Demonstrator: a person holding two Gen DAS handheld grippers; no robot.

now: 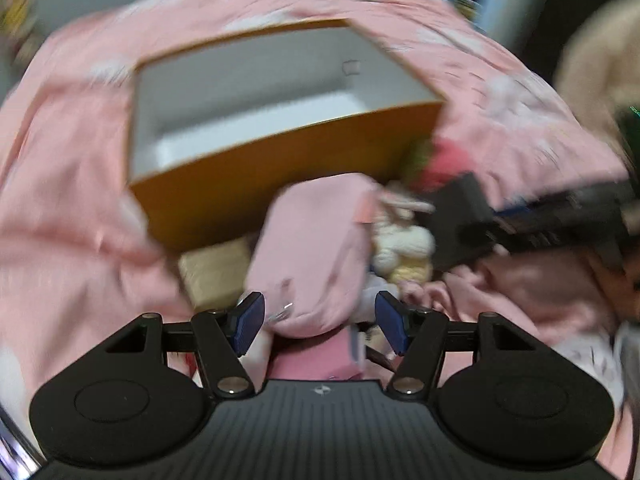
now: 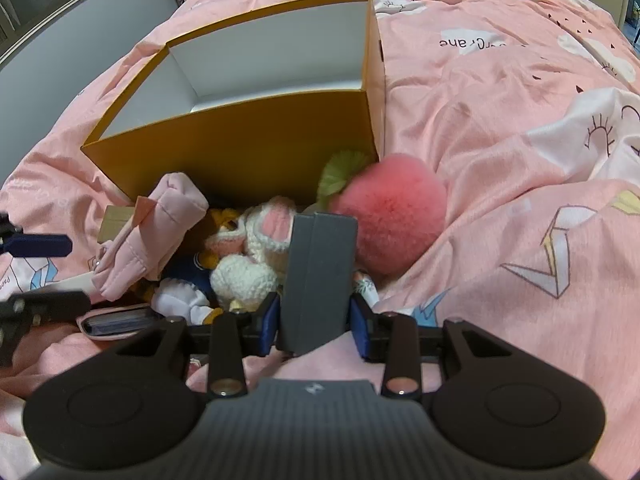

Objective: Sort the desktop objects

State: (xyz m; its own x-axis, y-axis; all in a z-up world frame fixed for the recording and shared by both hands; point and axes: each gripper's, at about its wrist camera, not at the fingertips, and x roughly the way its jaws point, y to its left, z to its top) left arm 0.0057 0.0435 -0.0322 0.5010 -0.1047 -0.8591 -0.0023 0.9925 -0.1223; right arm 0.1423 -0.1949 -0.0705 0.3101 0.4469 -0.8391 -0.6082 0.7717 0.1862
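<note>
We have the right gripper (image 2: pixel 316 322) clamped on a flat grey rectangular case (image 2: pixel 318 276), its 2 blue pads pressing the case's lower sides so that it stands upright just in front of the pile of things on the pink printed bedspread (image 2: pixel 500 160). Our left gripper (image 1: pixel 320 324) has its jaws wide apart and holds nothing, though a soft pink fabric pouch (image 1: pixel 316 252) lies between and just beyond its pads. To do this step well, we judge that the case should be lifted clear of the pile before it travels, kept upright so it passes over the near wall of the open orange cardboard box with a white lining (image 2: pixel 240 148), and let go only once it is low inside. The left gripper should settle squarely around the pouch before closing, since the cloth will likely sag and slip. The box looks empty as far as we can see into it; part of its floor is hidden by the near wall. Outside it, against that wall, lie a fluffy pink plush peach with a green leaf (image 2: pixel 394 216), a white and pink crocheted toy (image 2: pixel 256 256), and a small brown cardboard box (image 2: pixel 114 222).
</note>
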